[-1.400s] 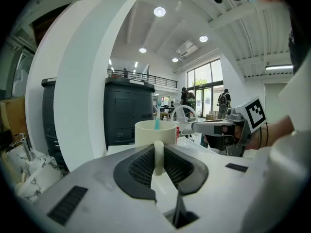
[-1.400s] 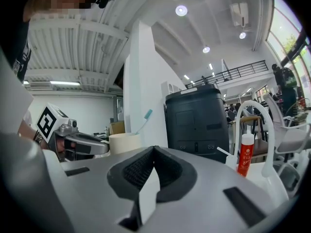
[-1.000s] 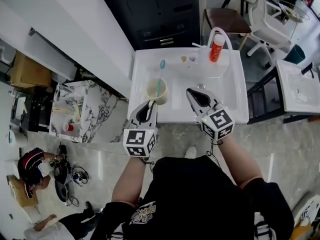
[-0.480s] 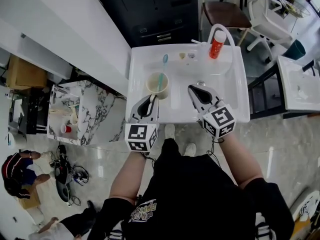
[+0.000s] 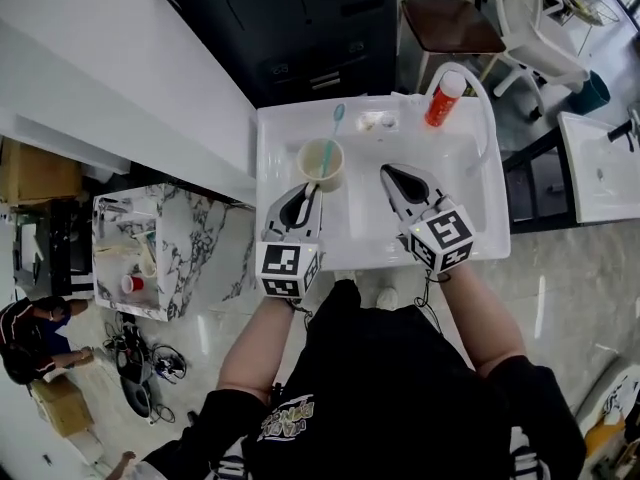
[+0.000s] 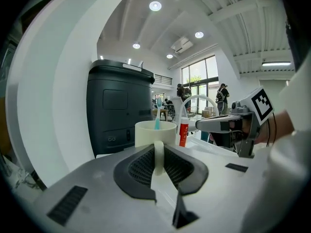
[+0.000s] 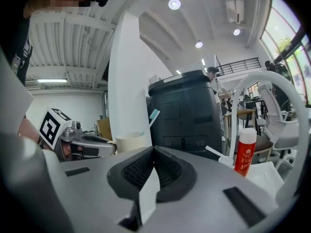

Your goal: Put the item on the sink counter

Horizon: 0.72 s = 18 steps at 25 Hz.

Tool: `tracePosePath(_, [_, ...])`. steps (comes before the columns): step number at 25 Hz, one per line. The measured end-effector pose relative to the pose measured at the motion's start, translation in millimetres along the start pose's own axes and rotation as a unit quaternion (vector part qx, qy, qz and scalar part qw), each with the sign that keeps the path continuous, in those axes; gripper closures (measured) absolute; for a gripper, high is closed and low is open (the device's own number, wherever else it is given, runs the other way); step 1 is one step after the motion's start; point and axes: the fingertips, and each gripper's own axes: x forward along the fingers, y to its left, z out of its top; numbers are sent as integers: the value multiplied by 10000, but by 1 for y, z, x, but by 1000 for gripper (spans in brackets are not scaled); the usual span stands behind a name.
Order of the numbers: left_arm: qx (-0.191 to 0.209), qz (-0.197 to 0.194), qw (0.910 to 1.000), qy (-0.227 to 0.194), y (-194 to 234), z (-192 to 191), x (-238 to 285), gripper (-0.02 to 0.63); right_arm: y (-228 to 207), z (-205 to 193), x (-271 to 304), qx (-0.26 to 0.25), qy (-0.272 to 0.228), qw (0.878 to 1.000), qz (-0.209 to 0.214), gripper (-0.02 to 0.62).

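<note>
- Mug [image 5: 322, 163], with a teal toothbrush [image 5: 334, 128] inside, was at the left of the sink counter [image 5: 275, 138] in the head view; whether it touched down was unclear.
- In the left gripper view, the left gripper [image 6: 158, 154] pinched the mug's handle; lowering it level should have kept the toothbrush in.
- In the right gripper view, the right gripper [image 7: 153, 152] was pressed together and empty, clear of the mug.

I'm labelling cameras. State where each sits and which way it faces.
Head view: on the head, down at the sink; arms, both grippers show.
Left gripper view: on the left gripper, along jaws shut on the cup handle; right gripper shows.
Right gripper view: on that gripper, along shut jaws toward a cabinet; left gripper shows.
Gripper views share cup, tube.
</note>
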Motion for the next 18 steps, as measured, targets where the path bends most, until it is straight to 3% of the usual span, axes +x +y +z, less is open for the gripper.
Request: tracePosePath(18, [156, -262, 9995, 65, 56, -23, 92, 561, -43, -13, 53, 258, 283, 9981, -485, 541])
